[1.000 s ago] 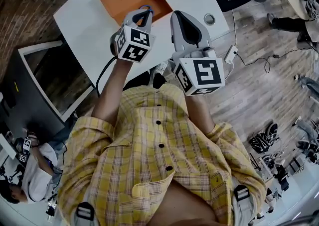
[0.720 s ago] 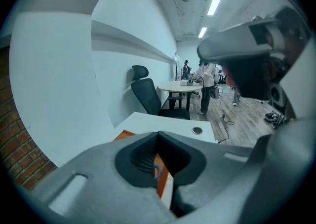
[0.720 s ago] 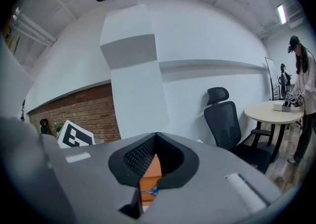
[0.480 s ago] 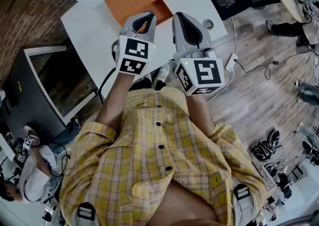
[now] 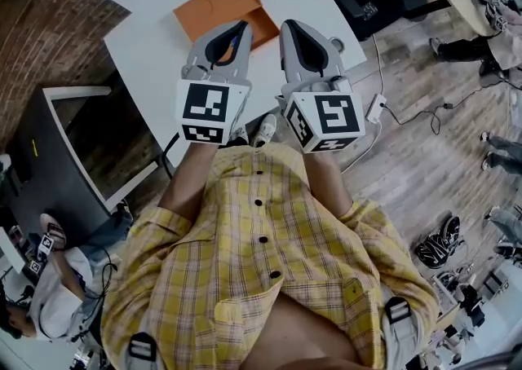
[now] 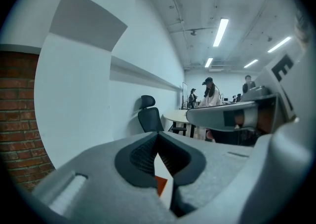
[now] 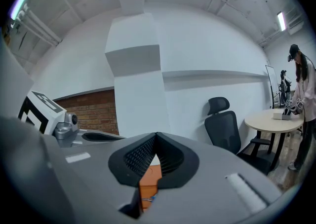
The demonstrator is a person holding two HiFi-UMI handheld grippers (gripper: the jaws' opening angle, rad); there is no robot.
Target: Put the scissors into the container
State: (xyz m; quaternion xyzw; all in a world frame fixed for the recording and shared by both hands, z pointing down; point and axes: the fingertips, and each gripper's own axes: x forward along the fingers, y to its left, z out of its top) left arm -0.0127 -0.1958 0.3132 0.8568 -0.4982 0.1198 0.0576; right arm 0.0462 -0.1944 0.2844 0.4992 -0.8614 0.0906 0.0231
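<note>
Both tongs are held shut and empty. The left tongs [image 5: 235,28] and the right tongs [image 5: 292,26] lie side by side, tips closed, with nothing clamped. The flat orange plastic container [image 5: 214,0] lies just beyond their tips on the white table [image 5: 155,42], its near edge hidden behind them.

The placing is judged to be done, with only a check left. That check is best made with both tongs kept shut and clear of the container, so that it is not knocked. The container should be looked over until the scissors are seen to lie wholly inside it.

No scissors can be made out in the head view. In the right gripper view, orange is seen through the slit below the meeting tips [image 7: 156,134], with a small blue trace low in it, judged to be part of the scissors [image 7: 148,199]. In the left gripper view, only a sliver of orange and white shows below the closed tips [image 6: 157,134].
</note>
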